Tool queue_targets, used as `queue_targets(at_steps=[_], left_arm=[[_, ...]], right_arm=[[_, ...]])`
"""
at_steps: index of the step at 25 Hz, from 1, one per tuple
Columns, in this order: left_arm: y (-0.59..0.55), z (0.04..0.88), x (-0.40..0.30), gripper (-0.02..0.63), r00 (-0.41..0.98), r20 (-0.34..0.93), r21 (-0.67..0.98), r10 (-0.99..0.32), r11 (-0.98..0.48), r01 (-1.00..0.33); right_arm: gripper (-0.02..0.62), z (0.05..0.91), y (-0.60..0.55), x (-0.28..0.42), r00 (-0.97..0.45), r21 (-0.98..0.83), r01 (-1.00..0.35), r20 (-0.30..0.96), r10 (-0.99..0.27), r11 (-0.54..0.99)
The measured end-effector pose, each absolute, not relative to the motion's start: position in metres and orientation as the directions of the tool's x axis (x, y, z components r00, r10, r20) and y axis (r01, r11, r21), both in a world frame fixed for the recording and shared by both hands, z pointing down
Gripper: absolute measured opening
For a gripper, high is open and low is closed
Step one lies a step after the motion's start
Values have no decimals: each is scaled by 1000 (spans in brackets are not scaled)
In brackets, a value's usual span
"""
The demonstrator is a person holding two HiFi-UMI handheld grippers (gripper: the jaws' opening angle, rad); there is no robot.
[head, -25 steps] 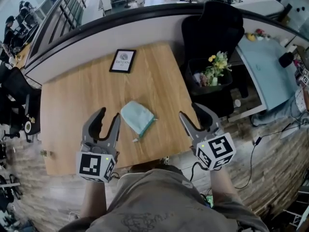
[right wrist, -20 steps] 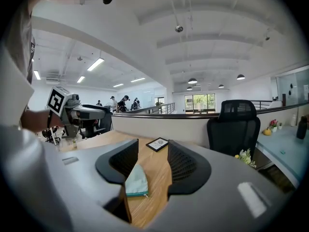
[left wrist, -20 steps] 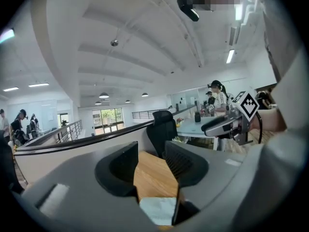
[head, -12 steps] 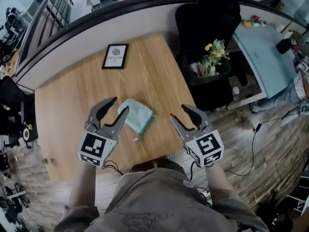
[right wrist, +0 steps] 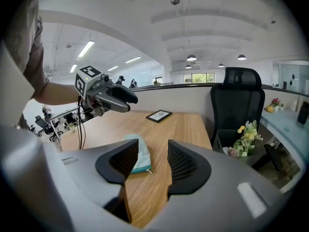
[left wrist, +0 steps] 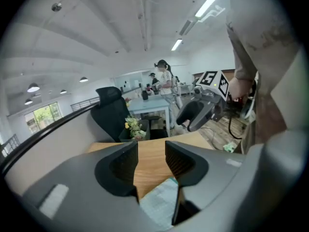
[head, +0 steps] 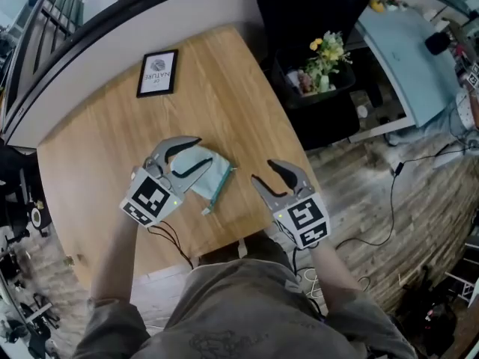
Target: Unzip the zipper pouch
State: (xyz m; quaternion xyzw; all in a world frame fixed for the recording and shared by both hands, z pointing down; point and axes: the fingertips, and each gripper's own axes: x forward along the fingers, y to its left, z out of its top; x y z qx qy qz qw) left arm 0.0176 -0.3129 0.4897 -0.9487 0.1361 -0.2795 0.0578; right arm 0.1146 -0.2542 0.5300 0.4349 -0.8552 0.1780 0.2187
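Observation:
A pale mint zipper pouch [head: 213, 174] lies flat on the wooden table [head: 217, 88], its darker zipper edge facing right and the pull tab [head: 207, 211] at the near end. My left gripper [head: 202, 151] hovers over the pouch's left part, jaws open and nothing between them. In the left gripper view the pouch [left wrist: 161, 202] shows low, under the open jaws [left wrist: 151, 153]. My right gripper [head: 263, 172] is open just right of the pouch and apart from it. The right gripper view shows the pouch [right wrist: 137, 151] ahead of its jaws [right wrist: 153, 156], with the left gripper [right wrist: 108, 94] above it.
A framed picture [head: 158, 72] lies at the table's far side. Beyond the right edge stand a black office chair [head: 314, 6] and a dark bin with flowers [head: 322, 58]. A cable [head: 168, 234] trails from the left gripper. The table's near edge is close to my body.
Both grippers have moved forward toward the pouch. The left one has swung right and now hangs over the pouch's left part; the right one has come in close beside it.

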Motion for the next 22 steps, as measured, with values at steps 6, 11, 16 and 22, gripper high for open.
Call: queue_targets(at_steps=[6, 11, 16, 22], left_arm=[[-293, 570, 29, 173, 748, 664, -50, 4, -998, 49], [-289, 629, 33, 173, 656, 736, 66, 165, -983, 174], [-288, 672, 42, 173, 594, 756, 145, 275, -955, 257], [-281, 713, 46, 173, 484, 806, 183, 341, -921, 344]], right_arm=[[199, 558, -256, 109, -528, -149, -822, 561, -638, 550], [199, 583, -257, 102, -528, -178, -823, 590, -612, 539], [199, 603, -254, 101, -521, -198, -829, 615, -593, 523], [199, 618, -244, 104, -521, -247, -837, 630, -576, 488]])
